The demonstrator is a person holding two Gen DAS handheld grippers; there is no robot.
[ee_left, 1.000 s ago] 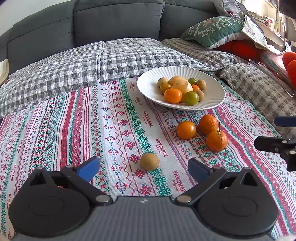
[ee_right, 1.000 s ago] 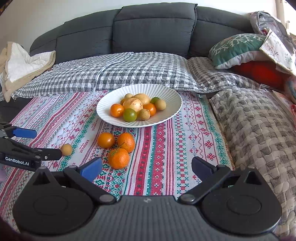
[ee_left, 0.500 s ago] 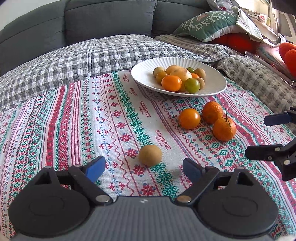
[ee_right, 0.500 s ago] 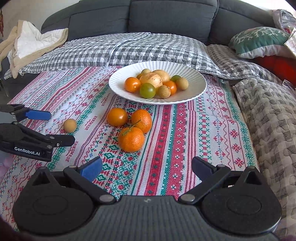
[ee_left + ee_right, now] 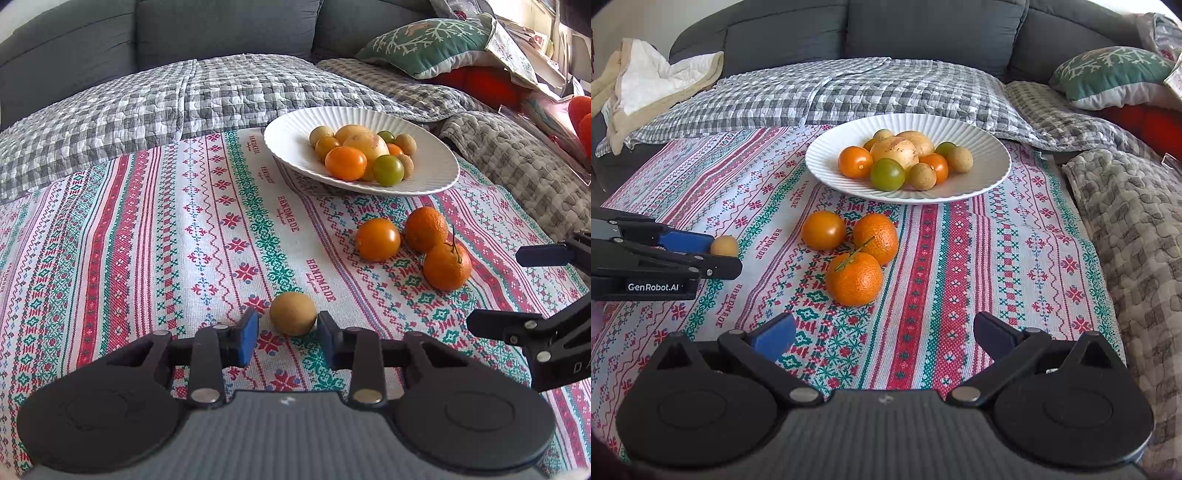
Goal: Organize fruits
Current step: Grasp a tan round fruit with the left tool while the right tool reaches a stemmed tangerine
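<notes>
Open patterned woven cloth [image 5: 155,236] at left; three loose orange fruits [image 5: 855,251] crowding approach to white ribbed plate [image 5: 993,173].

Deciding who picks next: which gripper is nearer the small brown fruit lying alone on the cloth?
Left. The left gripper has just been closing its fingers around the small brown fruit. The right gripper is open, off beside the oranges.

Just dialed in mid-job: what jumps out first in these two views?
The white plate heaped with small fruit sits at the far end of the striped cloth. Three loose oranges cluster just in front of it. Nearer, the left tongs have just been closing around a small brown fruit; the right tongs stand open, empty.
</notes>
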